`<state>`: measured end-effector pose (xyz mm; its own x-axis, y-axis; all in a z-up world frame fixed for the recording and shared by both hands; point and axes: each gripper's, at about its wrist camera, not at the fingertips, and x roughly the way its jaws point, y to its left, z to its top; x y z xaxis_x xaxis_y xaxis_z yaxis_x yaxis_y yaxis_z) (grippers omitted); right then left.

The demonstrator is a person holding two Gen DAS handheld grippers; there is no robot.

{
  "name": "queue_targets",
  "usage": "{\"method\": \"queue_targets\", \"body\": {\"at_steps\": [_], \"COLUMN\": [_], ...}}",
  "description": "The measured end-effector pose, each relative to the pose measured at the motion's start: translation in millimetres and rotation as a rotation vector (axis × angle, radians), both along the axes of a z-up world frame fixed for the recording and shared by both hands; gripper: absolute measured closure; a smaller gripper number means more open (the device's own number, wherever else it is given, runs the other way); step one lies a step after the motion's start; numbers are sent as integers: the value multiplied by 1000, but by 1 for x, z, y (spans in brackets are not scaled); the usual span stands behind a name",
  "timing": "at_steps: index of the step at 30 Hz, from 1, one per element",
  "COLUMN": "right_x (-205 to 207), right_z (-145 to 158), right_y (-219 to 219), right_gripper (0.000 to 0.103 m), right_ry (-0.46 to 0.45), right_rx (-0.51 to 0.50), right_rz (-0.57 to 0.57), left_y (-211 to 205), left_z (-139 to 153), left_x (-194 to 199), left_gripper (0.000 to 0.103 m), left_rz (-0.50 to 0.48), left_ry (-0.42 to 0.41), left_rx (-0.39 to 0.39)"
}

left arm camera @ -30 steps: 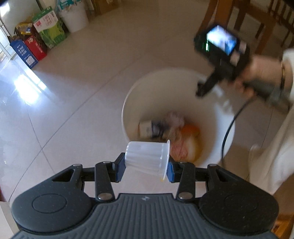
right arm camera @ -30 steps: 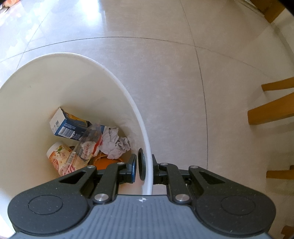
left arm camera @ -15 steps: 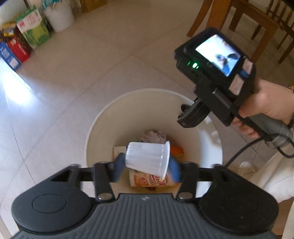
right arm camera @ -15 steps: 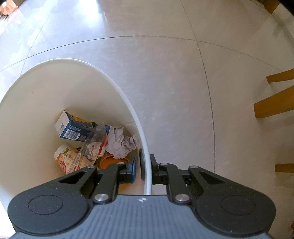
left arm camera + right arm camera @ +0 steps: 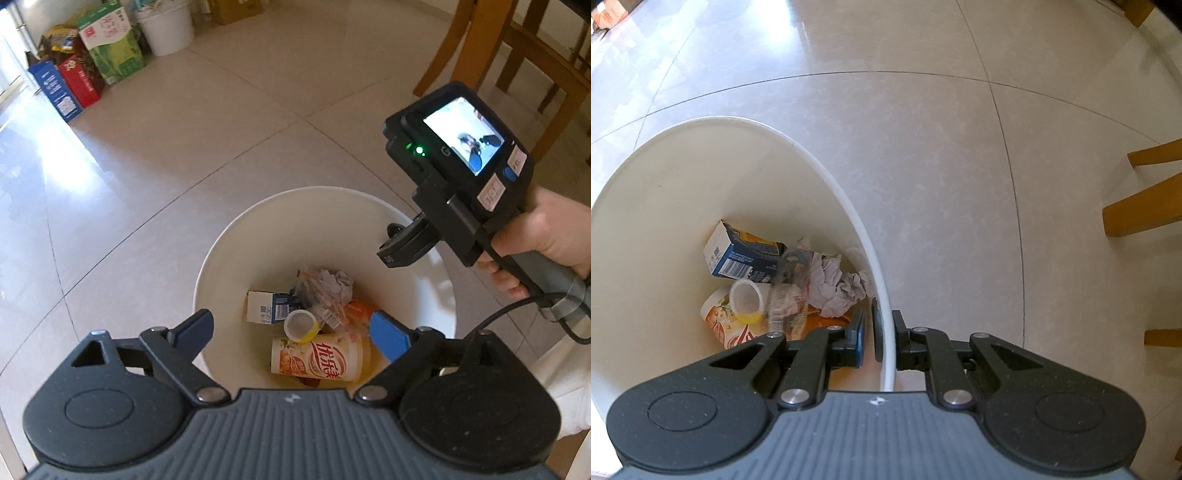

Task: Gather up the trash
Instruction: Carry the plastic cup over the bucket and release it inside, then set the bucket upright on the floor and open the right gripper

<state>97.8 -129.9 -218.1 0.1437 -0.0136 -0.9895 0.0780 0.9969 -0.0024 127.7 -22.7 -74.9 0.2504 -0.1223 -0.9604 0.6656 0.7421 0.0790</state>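
Left gripper [image 5: 291,334] jaws just spread, ribbed translucent cup [image 5: 301,325] dropped, right gripper [image 5: 877,334] pinching smooth white bin [image 5: 827,177] rim.

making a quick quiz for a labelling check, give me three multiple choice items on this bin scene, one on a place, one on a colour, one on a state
1. Where is the small clear cup?
A. between the left tongs
B. in the bin, on the other trash
C. on the floor beside the bin

2. What colour is the bin?
A. white
B. blue
C. green

3. How are the right tongs?
A. wide open over the floor
B. shut on the paper wad
C. shut on the bin's rim

Answers
1. B: the cup lies on the milk tea cup inside the bin, and the left tongs stand open with nothing between them.
2. A: wall and rim are white in both views.
3. C: one finger sits inside the rim and one outside, pressed against it.
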Motion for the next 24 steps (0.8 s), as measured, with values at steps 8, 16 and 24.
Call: {"method": "queue_targets", "body": {"at_steps": [8, 16, 24], "right_x": [0, -3, -16], "right_z": [0, 1, 10], "right_y": [0, 0, -2], "right_gripper": [87, 87, 81], "right_ry": [-3, -5, 1], "right_rx": [-2, 0, 27], "right_rz": [-3, 7, -2], "left_y": [6, 23, 52], "left_z": [3, -9, -18], "left_x": [-12, -14, -28], "left_gripper": [7, 7, 7], "left_rz": [123, 325, 489], "left_ry": [-113, -64, 12], "left_rx": [58, 130, 155]}}
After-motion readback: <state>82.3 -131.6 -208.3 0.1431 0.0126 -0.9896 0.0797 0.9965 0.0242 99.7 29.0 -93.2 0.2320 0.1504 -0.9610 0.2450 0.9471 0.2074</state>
